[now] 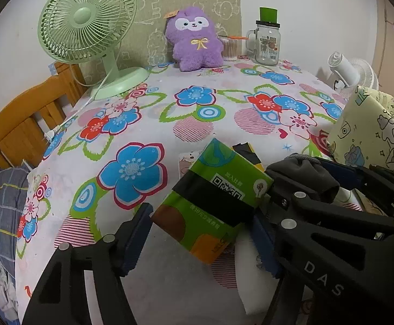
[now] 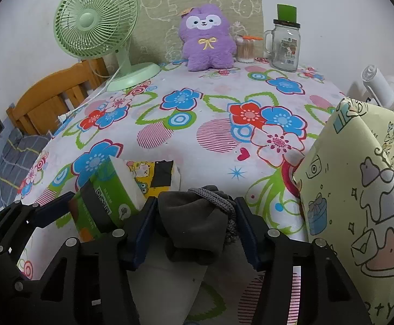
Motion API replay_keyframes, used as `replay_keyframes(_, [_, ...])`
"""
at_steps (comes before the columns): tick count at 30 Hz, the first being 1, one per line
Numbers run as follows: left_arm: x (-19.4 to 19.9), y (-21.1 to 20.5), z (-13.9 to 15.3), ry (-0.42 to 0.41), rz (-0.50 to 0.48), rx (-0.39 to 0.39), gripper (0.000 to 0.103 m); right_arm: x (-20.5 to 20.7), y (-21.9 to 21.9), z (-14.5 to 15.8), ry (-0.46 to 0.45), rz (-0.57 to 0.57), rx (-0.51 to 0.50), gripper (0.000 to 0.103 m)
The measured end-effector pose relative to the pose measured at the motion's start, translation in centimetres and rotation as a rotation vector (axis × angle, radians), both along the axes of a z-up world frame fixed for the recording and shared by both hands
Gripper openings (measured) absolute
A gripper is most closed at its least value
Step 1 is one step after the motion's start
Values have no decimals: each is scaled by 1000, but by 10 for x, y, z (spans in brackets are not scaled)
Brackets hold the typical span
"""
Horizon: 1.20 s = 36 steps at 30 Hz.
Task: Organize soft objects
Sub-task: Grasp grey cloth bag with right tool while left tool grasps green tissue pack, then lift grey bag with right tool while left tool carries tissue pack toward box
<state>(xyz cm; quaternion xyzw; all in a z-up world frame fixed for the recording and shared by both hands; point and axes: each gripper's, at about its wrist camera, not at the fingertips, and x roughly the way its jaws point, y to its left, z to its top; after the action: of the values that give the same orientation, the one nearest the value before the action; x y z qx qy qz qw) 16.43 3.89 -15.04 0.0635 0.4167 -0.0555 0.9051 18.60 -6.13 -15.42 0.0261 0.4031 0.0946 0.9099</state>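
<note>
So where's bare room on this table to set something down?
Free: the flowered cloth mid-table, between the green fan on the left, the purple plush and glass mug at the back, and the cartoon-print bag on the right. Crowded: the near edge, with the green tissue pack and grey pouch.

The worktop carries one green desk fan (image 2: 97,27), one purple plush toy (image 2: 207,39), one glass mug jar (image 2: 286,46), one clear tub of cotton swabs (image 2: 245,50), two tissue packs, one green (image 1: 216,197) and one yellow (image 2: 156,174), and one grey sock (image 2: 194,224). A second, white fan (image 2: 386,89) stands at the right.
</note>
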Motion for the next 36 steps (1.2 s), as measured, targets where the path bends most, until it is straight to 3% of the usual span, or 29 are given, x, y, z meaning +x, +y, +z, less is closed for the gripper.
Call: replay_keyframes(36, [-60,-14,42,-110,27,-12,67,-57,-14,41,-113,0,8,58])
